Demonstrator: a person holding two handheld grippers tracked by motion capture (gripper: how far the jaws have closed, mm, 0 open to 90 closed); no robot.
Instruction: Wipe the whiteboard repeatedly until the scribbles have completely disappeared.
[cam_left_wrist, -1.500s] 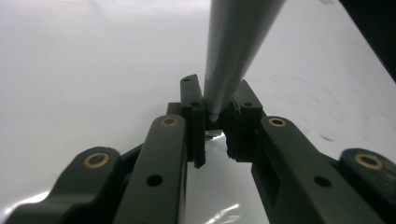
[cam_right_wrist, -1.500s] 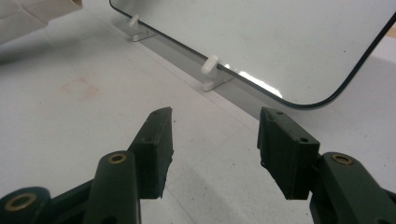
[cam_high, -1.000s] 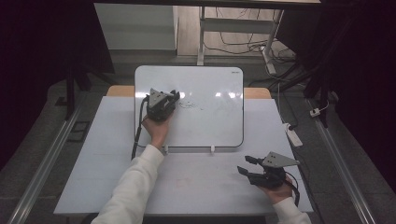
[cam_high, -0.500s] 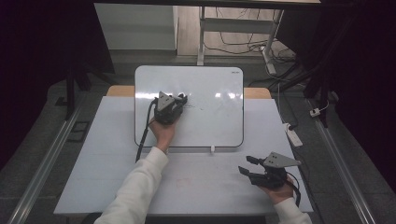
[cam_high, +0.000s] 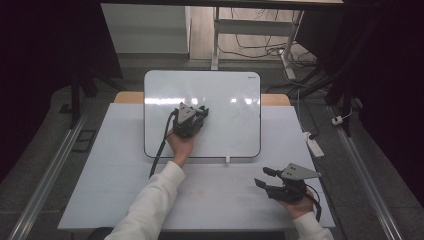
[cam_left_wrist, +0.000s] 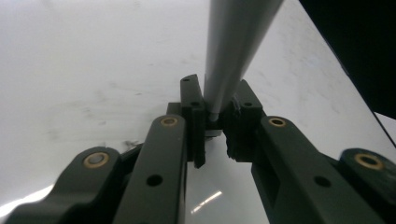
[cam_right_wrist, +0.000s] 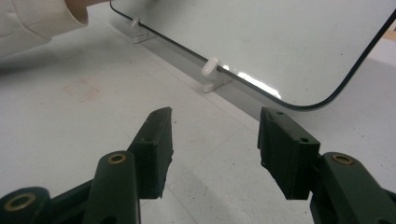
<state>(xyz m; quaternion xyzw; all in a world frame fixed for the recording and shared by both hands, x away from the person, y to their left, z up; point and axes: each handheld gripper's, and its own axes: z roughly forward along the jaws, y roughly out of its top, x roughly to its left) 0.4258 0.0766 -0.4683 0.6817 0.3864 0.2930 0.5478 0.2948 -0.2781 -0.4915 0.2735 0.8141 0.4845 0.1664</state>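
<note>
A white whiteboard (cam_high: 225, 95) lies on the table, and my left gripper (cam_high: 201, 112) hovers low over its left-middle part. In the left gripper view my left gripper (cam_left_wrist: 215, 126) is shut on a grey pen-like stick (cam_left_wrist: 236, 42) that runs up and away from the jaws, over the whiteboard (cam_left_wrist: 84, 70) with its faint smudges. My right gripper (cam_high: 263, 178) rests near the table's front right, open, with nothing between its fingers. In the right gripper view my right gripper (cam_right_wrist: 215, 149) points at the whiteboard (cam_right_wrist: 280, 42) and its near corner.
The pale table top (cam_high: 115, 165) spreads in front of the board. Small white clips (cam_right_wrist: 210, 71) hold the board's near edge. A white sleeve (cam_right_wrist: 37, 18) crosses the table. A power strip (cam_high: 315, 146) lies at the right edge, and dark floor with cables lies beyond.
My left gripper has slid a little to the right across the whiteboard with the stick in it. The right gripper has stayed where it was.
</note>
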